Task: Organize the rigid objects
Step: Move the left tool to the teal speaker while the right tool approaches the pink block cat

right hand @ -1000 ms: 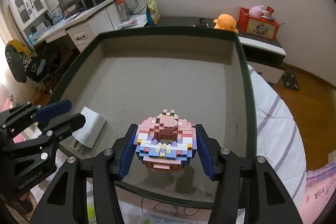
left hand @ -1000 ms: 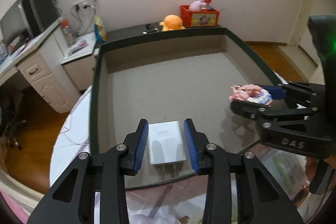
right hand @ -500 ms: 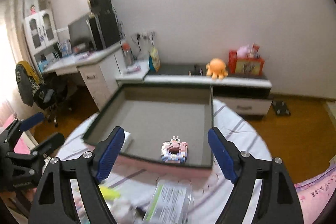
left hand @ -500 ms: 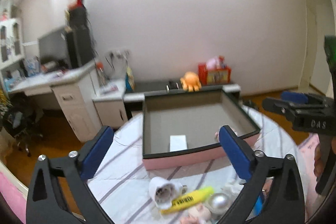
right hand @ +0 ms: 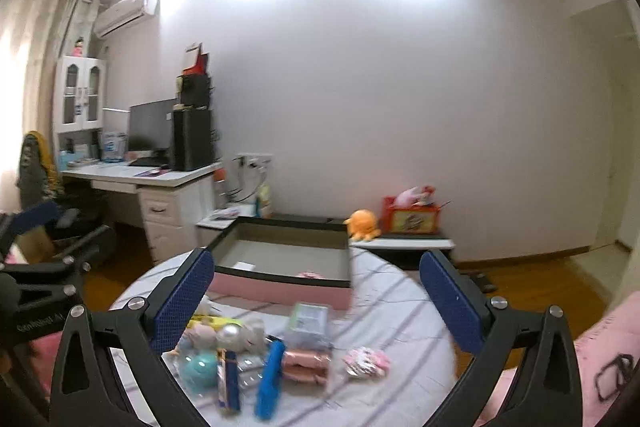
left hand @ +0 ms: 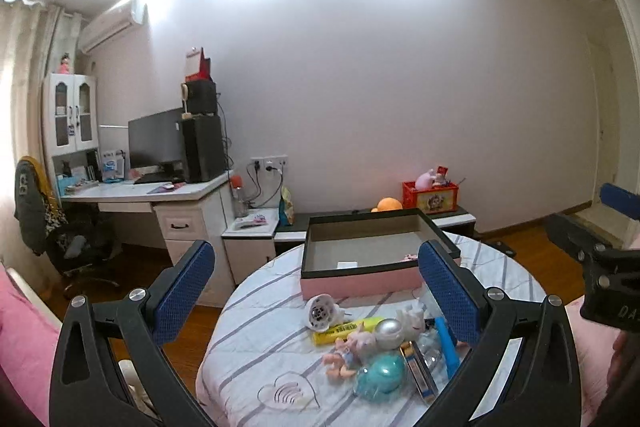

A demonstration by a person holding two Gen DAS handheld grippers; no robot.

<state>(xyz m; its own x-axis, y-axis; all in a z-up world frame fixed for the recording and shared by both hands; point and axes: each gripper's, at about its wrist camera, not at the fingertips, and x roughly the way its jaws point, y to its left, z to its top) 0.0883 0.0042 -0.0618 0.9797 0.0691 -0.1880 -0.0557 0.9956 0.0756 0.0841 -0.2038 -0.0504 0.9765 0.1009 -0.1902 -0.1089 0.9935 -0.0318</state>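
- Both hand-held grippers have pulled back from the box (left hand: 360,281), leaving the white card (left hand: 347,264) and brick toy (right hand: 308,274) inside.
- Left hand-held gripper (left hand: 316,291) released, empty; right hand-held gripper (right hand: 316,297) opening, empty.
- Lower centre, the toy pile (left hand: 376,351) probably comes next.

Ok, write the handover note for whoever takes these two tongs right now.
Left tongs: wide open, empty, held back from the table.
Right tongs: opening, nothing between them, also held back.
Pink box: at the table's far side, holding a white card and a pink brick model.
Done: those two pieces are in the box.
Left: the pile on the striped tablecloth in front of the box, including a yellow tube, teal ball, blue bar, clear plastic case and small figurines. Which of them belong in the box I cannot tell.
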